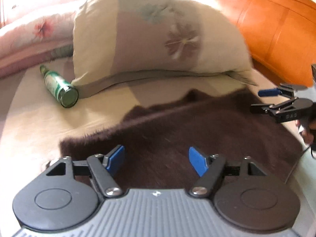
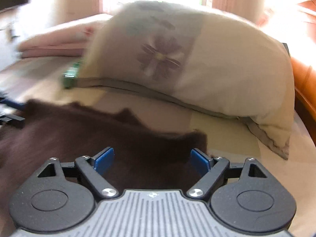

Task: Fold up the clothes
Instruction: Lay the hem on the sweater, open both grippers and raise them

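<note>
Bedding fills both views: a pale sheet (image 1: 35,118) with folded pink blankets (image 1: 25,39) stacked at the far left. Next to them a green glass bottle (image 1: 59,86) lies on its side, its base toward the camera and touching the lower left corner of a big flowered pillow (image 1: 154,39). Right of the pillow stands an orange padded headboard (image 1: 276,23).

In front of the pillow a dark brown fuzzy garment (image 1: 187,130) lies spread flat on the sheet, well clear of the bottle and just short of the pillow's lower edge.

Over the garment's near left part hangs the left gripper (image 1: 157,161), its blue pads spread wide with nothing between them; only the brown cloth shows below. In the left wrist view the right gripper (image 1: 262,100) appears at the far right edge, above the garment's right side, held by a hand (image 1: 308,132), its jaws apart. From its own camera the right gripper (image 2: 152,161) stands equally wide and empty over the garment's right end (image 2: 138,150), and that view is blurred.
</note>
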Motion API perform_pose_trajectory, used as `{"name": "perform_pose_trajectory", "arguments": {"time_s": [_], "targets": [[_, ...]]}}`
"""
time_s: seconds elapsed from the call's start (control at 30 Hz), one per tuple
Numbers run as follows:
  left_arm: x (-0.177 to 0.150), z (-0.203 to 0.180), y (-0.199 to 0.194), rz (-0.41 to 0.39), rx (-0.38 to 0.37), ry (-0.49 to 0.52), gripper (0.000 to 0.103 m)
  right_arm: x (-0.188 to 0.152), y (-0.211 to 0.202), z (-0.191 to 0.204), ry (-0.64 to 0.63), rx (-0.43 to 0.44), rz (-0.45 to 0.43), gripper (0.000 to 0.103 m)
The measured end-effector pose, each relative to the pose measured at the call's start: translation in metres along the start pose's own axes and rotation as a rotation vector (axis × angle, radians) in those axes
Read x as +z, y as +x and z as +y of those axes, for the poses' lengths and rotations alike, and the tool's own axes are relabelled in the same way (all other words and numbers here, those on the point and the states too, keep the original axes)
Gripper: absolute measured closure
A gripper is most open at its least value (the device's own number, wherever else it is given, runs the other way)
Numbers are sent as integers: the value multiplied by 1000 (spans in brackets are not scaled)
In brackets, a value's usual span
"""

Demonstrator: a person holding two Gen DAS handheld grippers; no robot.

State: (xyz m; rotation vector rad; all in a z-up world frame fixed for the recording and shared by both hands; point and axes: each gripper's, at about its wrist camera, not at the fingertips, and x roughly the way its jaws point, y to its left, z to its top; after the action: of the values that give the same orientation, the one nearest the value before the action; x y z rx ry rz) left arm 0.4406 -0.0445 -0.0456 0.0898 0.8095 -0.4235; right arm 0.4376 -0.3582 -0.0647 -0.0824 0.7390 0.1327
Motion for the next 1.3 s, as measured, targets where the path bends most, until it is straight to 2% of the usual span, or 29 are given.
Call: {"name": "perform_pose_trajectory", "arguments": {"time_s": [0.03, 0.07, 0.1, 0.17, 0.23, 0.37, 0.4, 0.47, 0.53, 0.6, 0.67, 0.73, 0.8, 0.9, 1.07, 1.13, 1.2, 1.3], "targets": [[-3, 5, 11, 13, 36, -3, 31, 1, 16, -3, 21, -16, 29, 15], [-5, 11, 22, 29, 68, -17, 28, 3, 33, -6, 43, -33, 59, 15], [-9, 22, 29, 37, 69, -61, 28, 3, 43, -9, 64, -31, 68, 15], [-18, 43, 34, 40, 29, -173, 28, 2, 51, -15, 100, -11, 70, 14], [-25, 56, 28, 31, -11, -232, 30, 5, 48, -17, 115, 2, 79, 14], [-33, 45, -16, 35, -8, -175, 33, 2, -4, -15, 136, 84, 91, 14], [-38, 39, -29, 33, -37, -152, 33, -3, -23, -12, 142, 129, 94, 14], [-56, 21, -62, 28, -135, -103, 21, -18, -60, -7, 138, 231, 93, 13], [-85, 3, -89, 44, -222, -81, 19, -42, -89, 1, 120, 289, 95, 10], [-118, -5, -102, 78, -263, -127, 19, -72, -105, 2, 130, 315, 113, 8], [-149, -3, -109, 100, -263, -199, 19, -103, -108, -4, 178, 322, 152, 9], [-165, 5, -118, 93, -272, -287, 19, -120, -115, -10, 180, 402, 155, 12], [-166, 1, -135, 81, -224, -277, 19, -121, -135, -9, 191, 391, 117, 12], [-170, -31, -168, 59, -86, -73, 19, -120, -165, 5, 114, 339, 45, 12], [-198, -108, -177, 19, 197, 457, 19, -134, -191, 64, -240, 158, 18, 11], [-219, -132, -173, 16, 283, 620, 19, -147, -193, 83, -347, 94, 19, 11], [-233, -145, -170, 16, 313, 695, 19, -162, -196, 98, -436, 48, 17, 11], [-239, -149, -169, 4, 295, 709, 19, -171, -199, 104, -475, 62, 2, 11]]}}
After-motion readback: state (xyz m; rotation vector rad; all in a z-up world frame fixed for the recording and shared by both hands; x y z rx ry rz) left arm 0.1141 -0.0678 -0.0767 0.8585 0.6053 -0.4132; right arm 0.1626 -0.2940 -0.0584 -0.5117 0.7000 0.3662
